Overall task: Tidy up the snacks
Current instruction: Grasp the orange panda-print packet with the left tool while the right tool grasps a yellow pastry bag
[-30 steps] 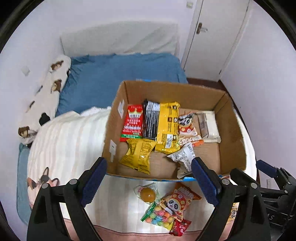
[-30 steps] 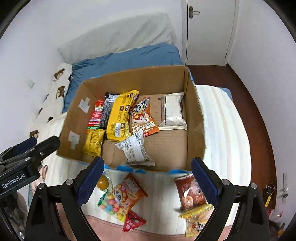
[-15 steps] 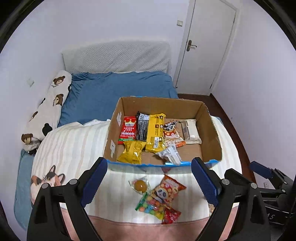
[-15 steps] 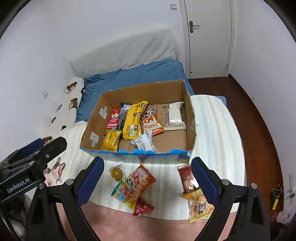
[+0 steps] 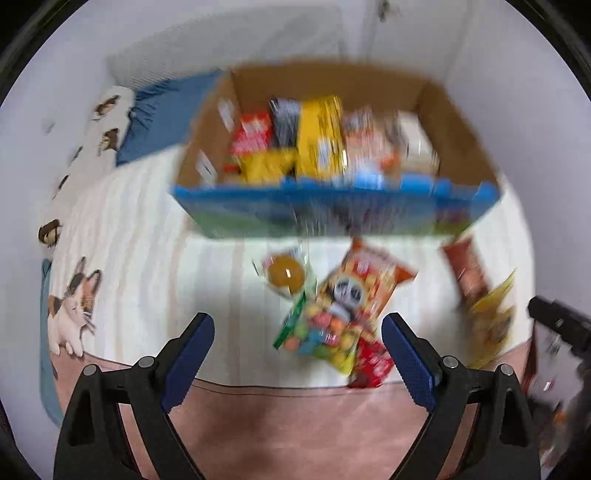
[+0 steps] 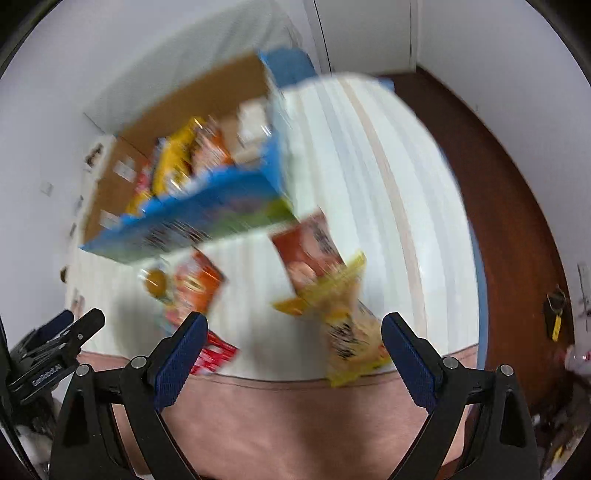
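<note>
Both grippers, left gripper [image 5: 297, 341] and right gripper [image 6: 293, 341], gape empty. Only the right wrist view shows the wooden floor [image 6: 495, 177]; the left alone shows the cat print [image 5: 72, 306].

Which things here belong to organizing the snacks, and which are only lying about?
Job:
- box
- panda packet
- candy bag
- round snack
- red packet
- yellow packet

Lying about:
- bear pillow
- blanket
- door

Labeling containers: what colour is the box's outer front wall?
Mostly blue, green toward one end; box shows best in left wrist view.
</note>
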